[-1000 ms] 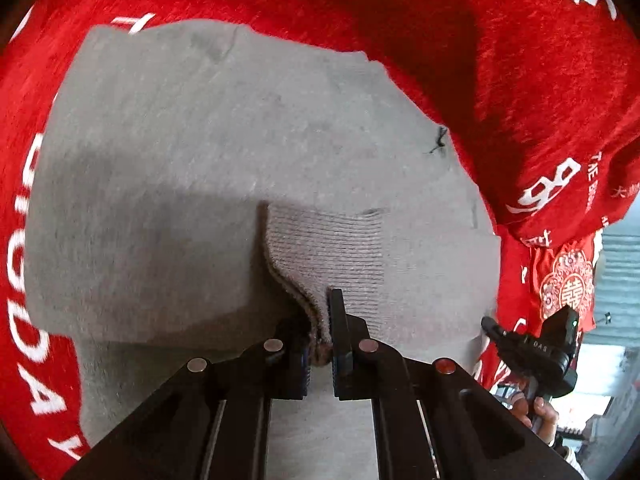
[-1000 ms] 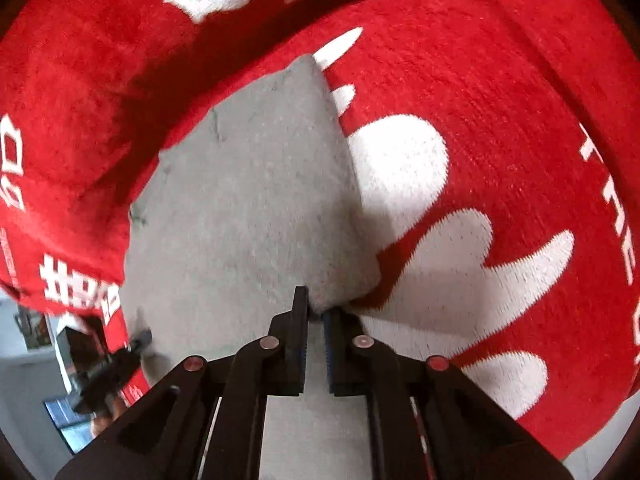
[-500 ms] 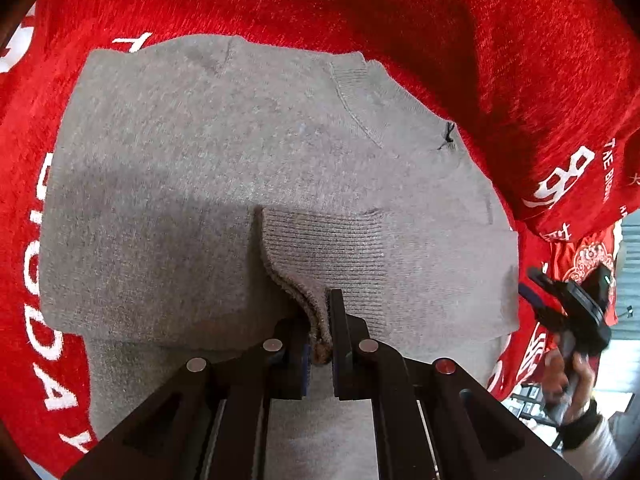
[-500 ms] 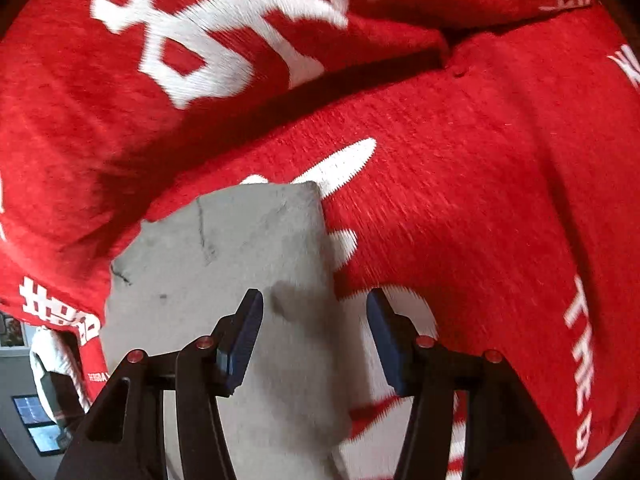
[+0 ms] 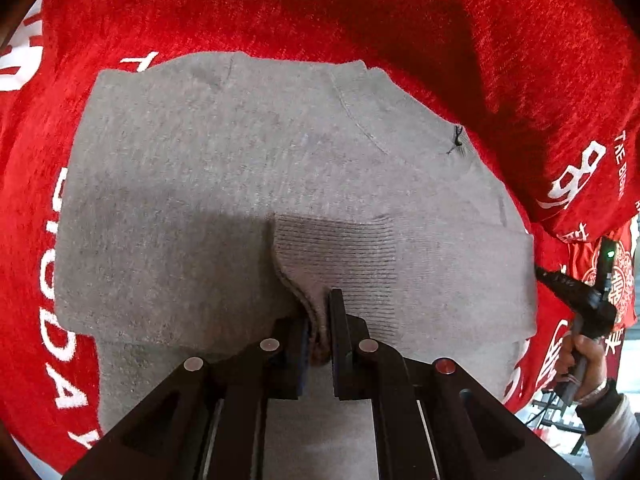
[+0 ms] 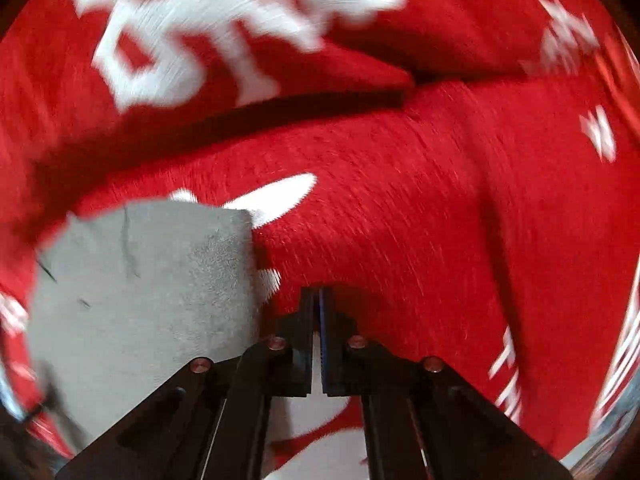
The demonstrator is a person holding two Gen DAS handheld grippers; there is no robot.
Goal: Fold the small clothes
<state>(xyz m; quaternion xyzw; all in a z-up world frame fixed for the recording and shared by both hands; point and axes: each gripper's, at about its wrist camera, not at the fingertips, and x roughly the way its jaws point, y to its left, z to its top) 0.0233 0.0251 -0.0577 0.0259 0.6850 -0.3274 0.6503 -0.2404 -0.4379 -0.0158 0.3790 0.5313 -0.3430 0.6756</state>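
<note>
A small grey knit sweater (image 5: 240,180) lies flat on the red blanket (image 5: 360,12), with one sleeve folded across its body. My left gripper (image 5: 320,308) is shut on that sleeve's ribbed cuff (image 5: 340,256), low over the garment. In the right wrist view the sweater (image 6: 140,288) lies to the left, its folded edge straight. My right gripper (image 6: 319,296) hangs over bare red blanket (image 6: 400,200) just right of that edge, its jaws closing together with nothing between them. The left wrist view also shows the right gripper (image 5: 546,274) at the sweater's right edge.
The red blanket carries large white lettering (image 6: 224,40) and rises in a thick fold (image 6: 280,92) behind the sweater. A hand (image 5: 580,364) in a white sleeve holds the right gripper at the far right. A dark thread or tag (image 5: 456,140) sits near the sweater's shoulder.
My right gripper let go of the sweater's corner, opened, moved right off the garment and shut again empty. The left gripper kept its hold on the cuff and tilted slightly.
</note>
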